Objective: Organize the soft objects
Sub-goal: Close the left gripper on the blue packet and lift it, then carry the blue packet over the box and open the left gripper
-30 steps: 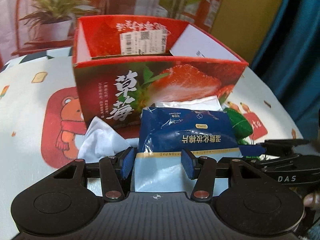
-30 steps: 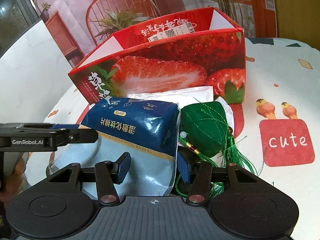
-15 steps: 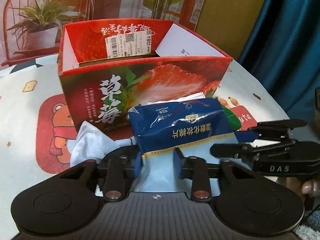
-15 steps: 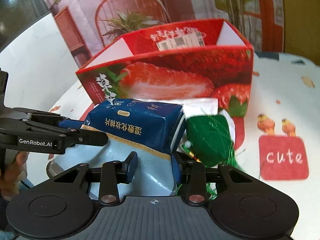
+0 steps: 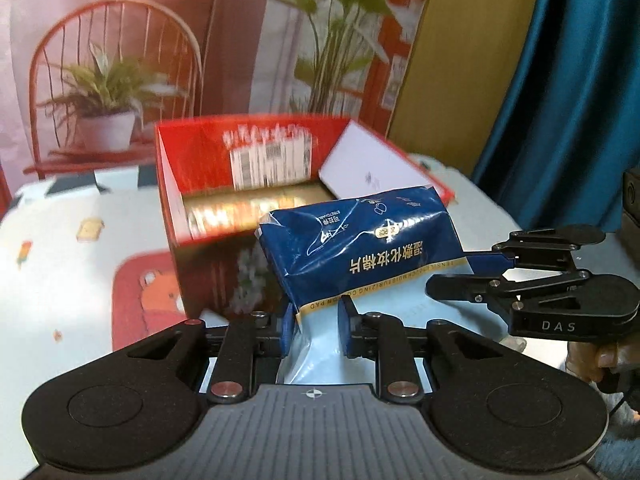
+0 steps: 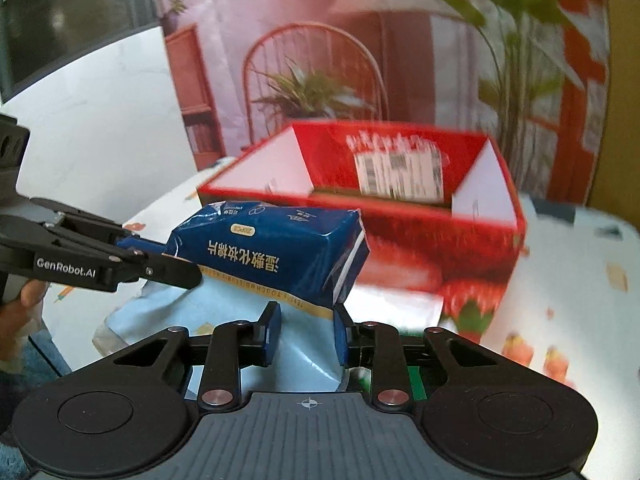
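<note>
Cotton-pad packet [image 5: 362, 246] — dark blue top with gold lettering, pale blue lower part — is held up off the table, in front of the red strawberry box [image 5: 240, 184] and about level with its near rim. Seen from the left wrist view, the left gripper [image 5: 314, 322] pinches the packet's pale lower end, its blue pads pressed into the plastic from both sides. To the right of the packet, the right gripper [image 5: 486, 270] reaches in side-on and meets the packet's right edge. In the right wrist view, the same packet [image 6: 272, 252] sits left of the box's strawberry-printed front wall [image 6: 404, 248]; the left gripper [image 6: 160, 260] comes in from the packet's left and grips that end. The right gripper [image 6: 307, 330] has its fingers closed on the crumpled pale lower part. Right of the packet and below the box front lies a white pouch [image 6: 396, 306] on the patterned tablecloth [image 6: 568, 300]. Behind the box hangs a printed backdrop [image 6: 320, 92] showing a chair and potted plant.
</note>
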{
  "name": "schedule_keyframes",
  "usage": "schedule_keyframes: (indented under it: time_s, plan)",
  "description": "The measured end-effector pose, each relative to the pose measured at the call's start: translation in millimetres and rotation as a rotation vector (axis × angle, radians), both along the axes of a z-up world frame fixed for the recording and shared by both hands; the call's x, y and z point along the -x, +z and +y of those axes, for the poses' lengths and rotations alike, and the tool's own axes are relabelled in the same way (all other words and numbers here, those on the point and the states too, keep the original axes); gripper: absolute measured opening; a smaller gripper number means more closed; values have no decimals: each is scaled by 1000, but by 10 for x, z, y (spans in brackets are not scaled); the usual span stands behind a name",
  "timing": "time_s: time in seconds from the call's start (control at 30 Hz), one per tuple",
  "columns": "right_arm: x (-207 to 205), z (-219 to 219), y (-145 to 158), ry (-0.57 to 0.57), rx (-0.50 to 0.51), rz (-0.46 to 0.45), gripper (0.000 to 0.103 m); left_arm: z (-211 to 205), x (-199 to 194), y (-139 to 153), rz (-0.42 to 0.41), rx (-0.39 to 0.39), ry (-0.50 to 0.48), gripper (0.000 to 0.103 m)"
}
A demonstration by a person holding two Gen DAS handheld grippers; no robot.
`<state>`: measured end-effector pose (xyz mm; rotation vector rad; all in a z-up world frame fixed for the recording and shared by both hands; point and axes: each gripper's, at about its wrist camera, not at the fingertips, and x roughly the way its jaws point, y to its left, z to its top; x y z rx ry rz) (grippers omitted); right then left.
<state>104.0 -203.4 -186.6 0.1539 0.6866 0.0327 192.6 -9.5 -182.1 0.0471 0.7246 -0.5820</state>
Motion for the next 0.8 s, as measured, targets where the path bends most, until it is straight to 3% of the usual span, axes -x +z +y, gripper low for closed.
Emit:
schedule_keyframes:
  time_s: [0.23,0.4,0.63,0.8]
  plan:
    - [-286,-178,382,80,80,-62,25,-75,-213,289,-83,20,26,24]
    - [-542,-215,542,125,203,-104,25,-135,-451,425,-126,42,78,24]
    - [-944,-153,470,154,428,-149,25,-257,-850,501,-176,48,170,24]
    - [-1263,-204,267,130,495,-147,25,-303,-1156,478,-187,87,223,24]
